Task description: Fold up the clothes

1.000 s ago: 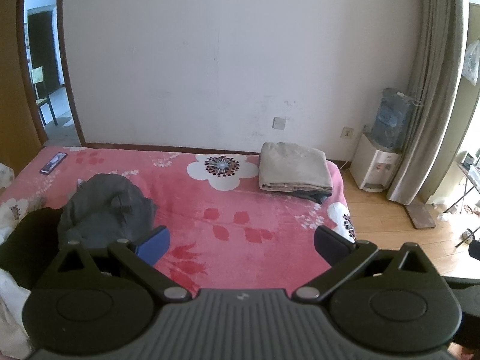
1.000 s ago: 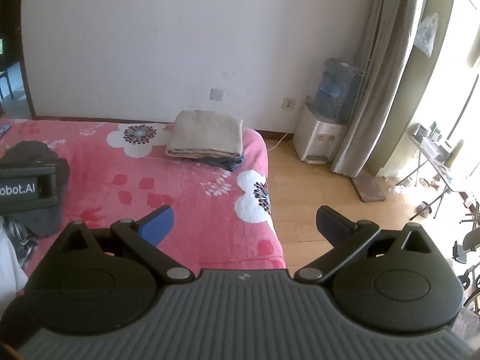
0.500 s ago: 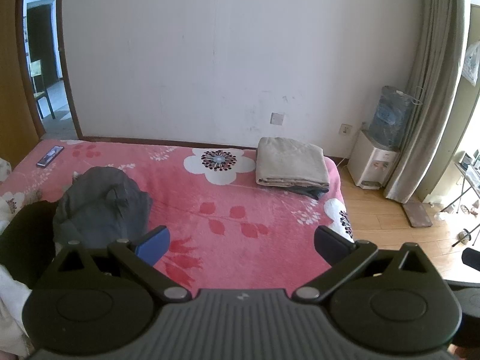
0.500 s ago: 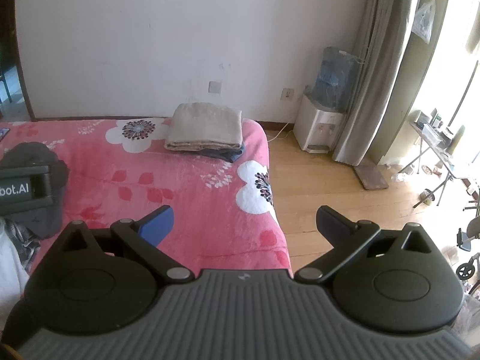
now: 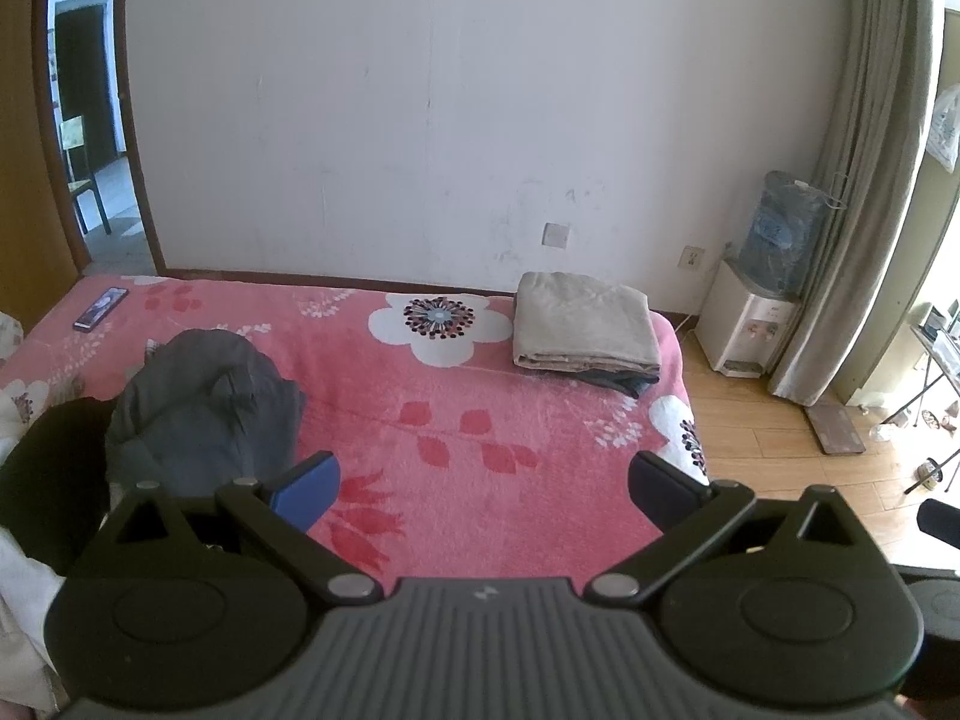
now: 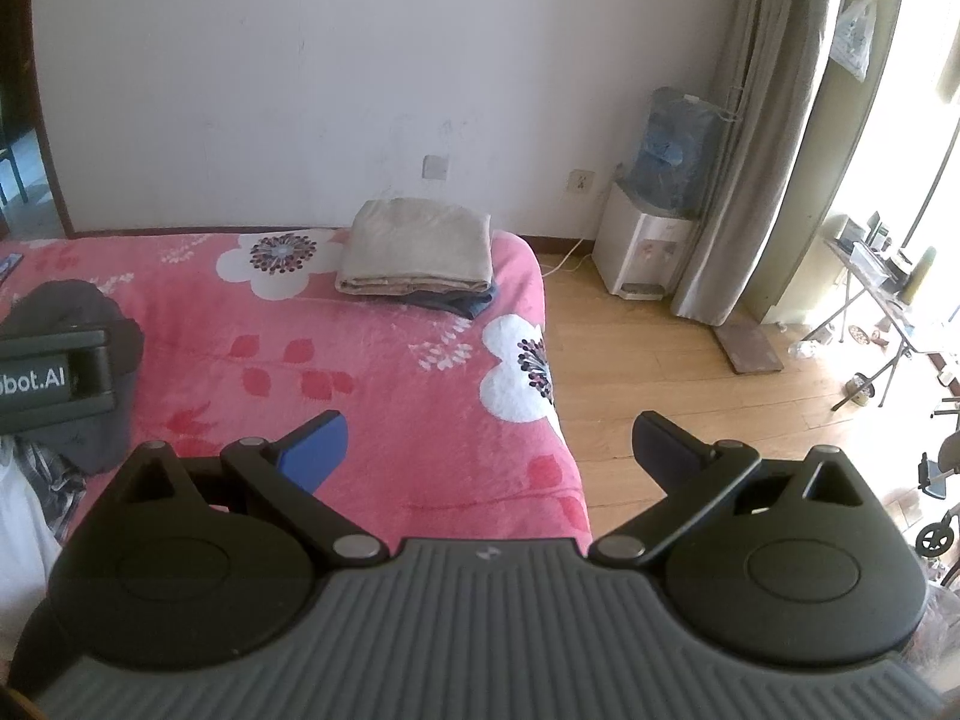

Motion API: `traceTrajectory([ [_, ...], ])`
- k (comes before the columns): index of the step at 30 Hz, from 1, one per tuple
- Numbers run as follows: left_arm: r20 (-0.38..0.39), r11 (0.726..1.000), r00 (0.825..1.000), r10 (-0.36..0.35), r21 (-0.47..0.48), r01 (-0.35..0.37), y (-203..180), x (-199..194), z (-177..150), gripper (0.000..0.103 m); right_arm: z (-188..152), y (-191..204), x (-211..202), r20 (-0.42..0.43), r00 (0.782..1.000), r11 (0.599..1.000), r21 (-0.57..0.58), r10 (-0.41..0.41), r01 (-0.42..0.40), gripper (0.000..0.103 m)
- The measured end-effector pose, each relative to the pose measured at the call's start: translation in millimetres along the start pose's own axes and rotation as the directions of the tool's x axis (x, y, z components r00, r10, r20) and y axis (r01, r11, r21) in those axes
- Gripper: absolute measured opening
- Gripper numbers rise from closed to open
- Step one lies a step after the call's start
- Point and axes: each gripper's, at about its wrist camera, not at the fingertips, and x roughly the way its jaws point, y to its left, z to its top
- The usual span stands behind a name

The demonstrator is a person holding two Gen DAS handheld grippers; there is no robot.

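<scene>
The left gripper (image 5: 483, 483) is spread wide and empty above a pink floral blanket (image 5: 456, 420). Just beyond its blue-padded finger lies a crumpled grey garment (image 5: 204, 402), soft and light; likely best pinched at an outer edge. The right gripper (image 6: 489, 441) is likewise wide and empty. Far ahead of both sits a folded beige stack (image 5: 585, 324).

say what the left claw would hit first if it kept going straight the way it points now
Probably the pink floral blanket on the bed: the open left claw points down at bare fabric, between the crumpled grey garment and the folded beige stack. Depth is uncertain.
</scene>
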Motion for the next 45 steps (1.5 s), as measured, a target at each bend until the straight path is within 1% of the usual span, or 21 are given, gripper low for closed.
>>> traceTrajectory([
  [23,-0.004,1.000,1.000,-0.006,0.007,0.006,-4,2,-1,0.103,8,-2,2,0.004,1.000,1.000,-0.005,-0.016,0.016,0.102],
  [45,-0.024,1.000,1.000,-0.013,0.004,0.013,-7,10,-4,0.103,5,-5,6,-0.010,1.000,1.000,-0.007,-0.025,0.025,0.102],
])
